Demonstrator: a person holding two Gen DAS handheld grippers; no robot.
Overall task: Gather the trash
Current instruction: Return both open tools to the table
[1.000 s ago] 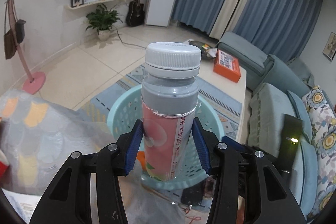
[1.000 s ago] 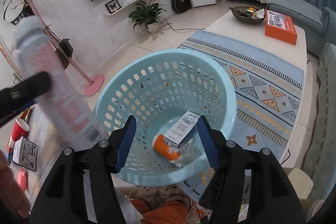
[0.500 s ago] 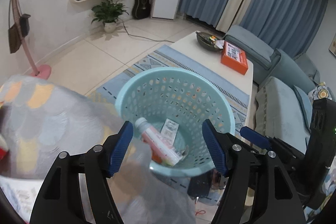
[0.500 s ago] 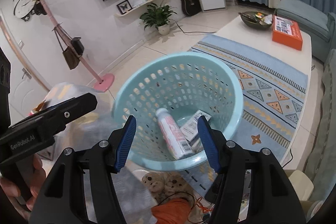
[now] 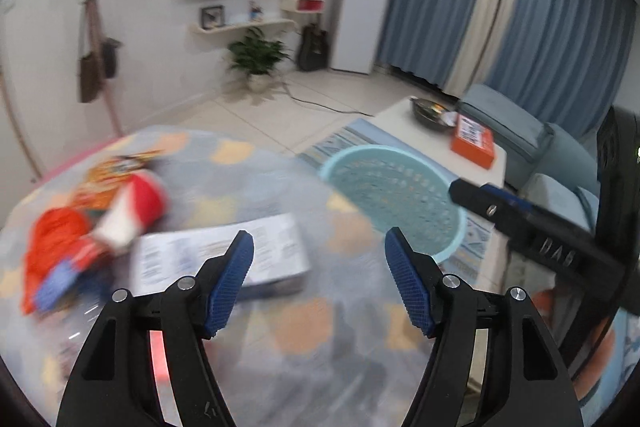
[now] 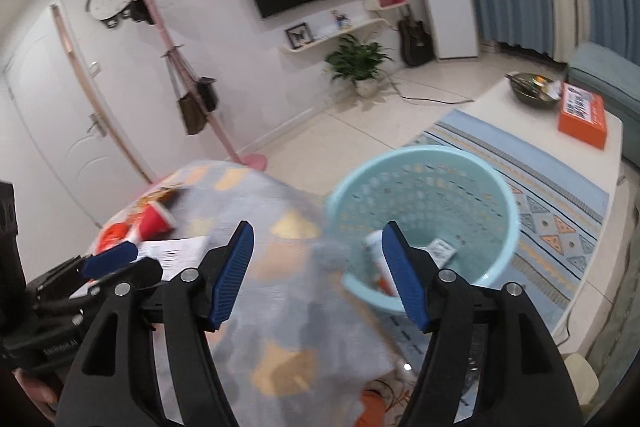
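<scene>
My left gripper [image 5: 320, 279] is open and empty above the table, near a white printed box [image 5: 220, 259] and a tipped red paper cup [image 5: 136, 207] beside orange wrappers [image 5: 52, 239]. The light blue perforated basket [image 5: 400, 187] stands on the floor past the table edge. My right gripper [image 6: 318, 275] is open and empty above the table edge. In the right wrist view the basket [image 6: 492, 195] holds the grey-capped bottle [image 6: 378, 249] and a small carton [image 6: 442, 251]. The left gripper [image 6: 108, 259] shows at the left there.
The table has a grey cloth with yellow patches [image 5: 280, 187]. A patterned rug [image 6: 560, 187], a low white coffee table [image 6: 612, 131] with an orange box [image 6: 582, 115] and a bowl [image 6: 532, 89], and a blue sofa [image 5: 560, 155] lie beyond. A pink coat stand [image 6: 224, 131] stands by the wall.
My left gripper opened and dropped the bottle into the basket, then swung left and back over the table. The right gripper also pulled back from the basket.
</scene>
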